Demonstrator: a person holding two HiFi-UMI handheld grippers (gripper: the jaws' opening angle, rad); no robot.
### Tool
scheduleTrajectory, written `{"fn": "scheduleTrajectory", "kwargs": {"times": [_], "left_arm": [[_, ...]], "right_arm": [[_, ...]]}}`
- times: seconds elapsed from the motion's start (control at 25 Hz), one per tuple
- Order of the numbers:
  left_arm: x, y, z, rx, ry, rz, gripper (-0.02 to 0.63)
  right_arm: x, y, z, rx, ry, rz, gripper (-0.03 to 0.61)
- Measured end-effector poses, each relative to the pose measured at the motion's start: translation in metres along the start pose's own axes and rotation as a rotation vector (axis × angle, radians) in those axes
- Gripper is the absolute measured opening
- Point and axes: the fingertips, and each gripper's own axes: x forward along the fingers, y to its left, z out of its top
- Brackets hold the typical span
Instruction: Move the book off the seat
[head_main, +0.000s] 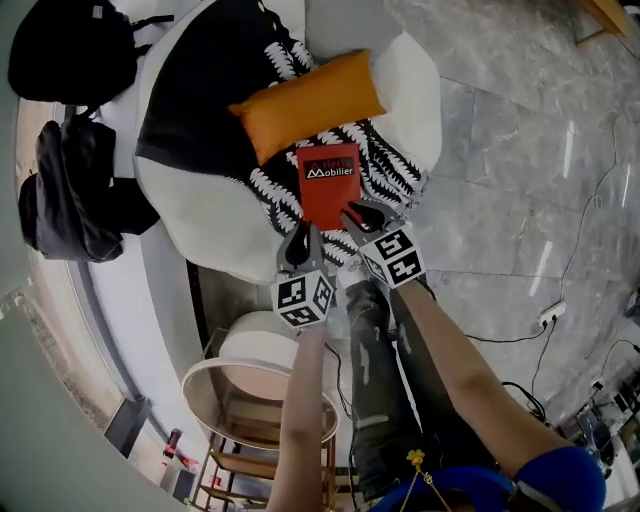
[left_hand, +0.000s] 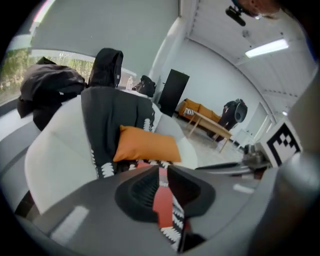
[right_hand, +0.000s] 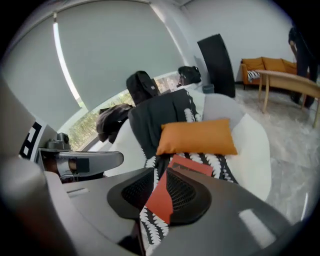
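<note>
A red book (head_main: 328, 180) lies flat on the seat of a white armchair (head_main: 190, 215), on a black-and-white patterned throw (head_main: 200, 90) and just below an orange cushion (head_main: 308, 102). My left gripper (head_main: 300, 243) sits at the book's near left corner. My right gripper (head_main: 358, 217) sits at its near right corner. In the left gripper view the jaws (left_hand: 162, 192) stand slightly apart and the book (left_hand: 161, 205) shows through the gap. In the right gripper view the right gripper (right_hand: 160, 192) is likewise parted, with the book (right_hand: 190, 166) beyond. Neither pair of pads presses on it.
Two black backpacks (head_main: 70, 50) (head_main: 70, 190) rest on the ledge left of the chair. A round white side table (head_main: 260, 390) stands near my legs. A cable and power strip (head_main: 548, 316) lie on the marble floor at right.
</note>
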Motion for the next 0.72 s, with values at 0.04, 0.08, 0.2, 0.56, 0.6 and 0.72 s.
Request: {"fn": "scheduleTrajectory", "kwargs": {"times": [0.04,0.08,0.2,0.56,0.6,0.72], "left_arm": [[0.021,0.015,-0.021,0.010,0.030,0.010,0.062],[0.039,0.029,-0.042,0.017,0.058,0.019,0.090],[0.086,0.067,-0.091,0.010,0.134,0.038,0.131],[0.155,0.100,-0.154,0.041,0.243,-0.054,0.206],[0.158,0.100,-0.156,0.024,0.247,-0.068,0.206],[0.160,0.097,-0.158,0.005,0.252,-0.096,0.181]], "right_arm": [[0.022,-0.014,-0.022,0.031,0.029,-0.006,0.081],[0.040,-0.027,-0.044,0.052,0.059,-0.012,0.094],[0.082,-0.064,-0.101,0.077,0.143,-0.035,0.148],[0.144,-0.106,-0.168,0.302,0.188,0.005,0.210],[0.147,-0.105,-0.169,0.320,0.185,0.020,0.209],[0.147,-0.103,-0.170,0.351,0.176,0.050,0.186]]}}
